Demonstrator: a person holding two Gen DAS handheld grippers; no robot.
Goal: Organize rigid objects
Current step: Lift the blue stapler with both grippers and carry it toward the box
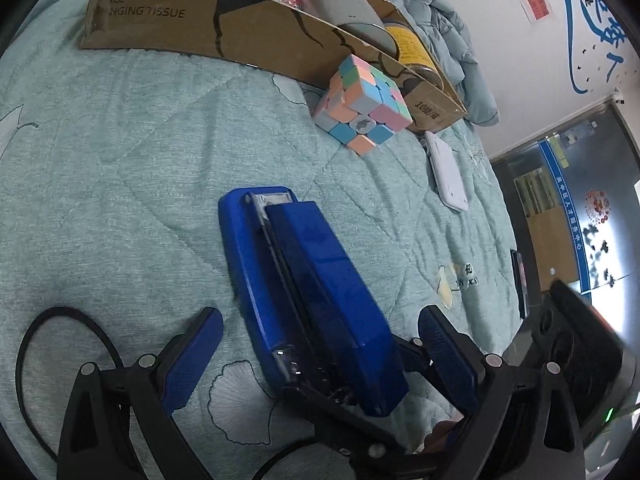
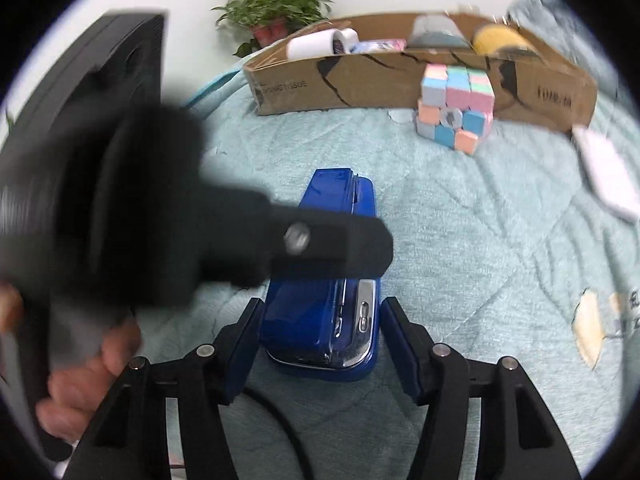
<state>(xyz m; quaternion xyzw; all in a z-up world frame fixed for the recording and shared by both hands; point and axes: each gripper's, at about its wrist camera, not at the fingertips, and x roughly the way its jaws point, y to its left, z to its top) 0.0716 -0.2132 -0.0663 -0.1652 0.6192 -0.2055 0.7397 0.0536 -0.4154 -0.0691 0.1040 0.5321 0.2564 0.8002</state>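
Left wrist view: left gripper (image 1: pixel 320 356) was wide open, both pads clear of the blue stapler (image 1: pixel 308 292) lying between them on the teal quilt (image 1: pixel 120 160); nothing gripped. Cardboard box (image 1: pixel 248 32) at the far edge already held a white roll, a grey item and a yellow-labelled jar. Left outside: stapler, pastel cube (image 1: pixel 362 104) against the box wall, white flat device (image 1: pixel 448 172). Box print read "…ANGING TISSUE". Right wrist view: right gripper (image 2: pixel 320 348) was open, straddling the stapler's rear end (image 2: pixel 320 320), pads close beside it, contact not clear. The blurred left gripper body crossed the stapler. By my read, sorting was partly done, 3 items left.
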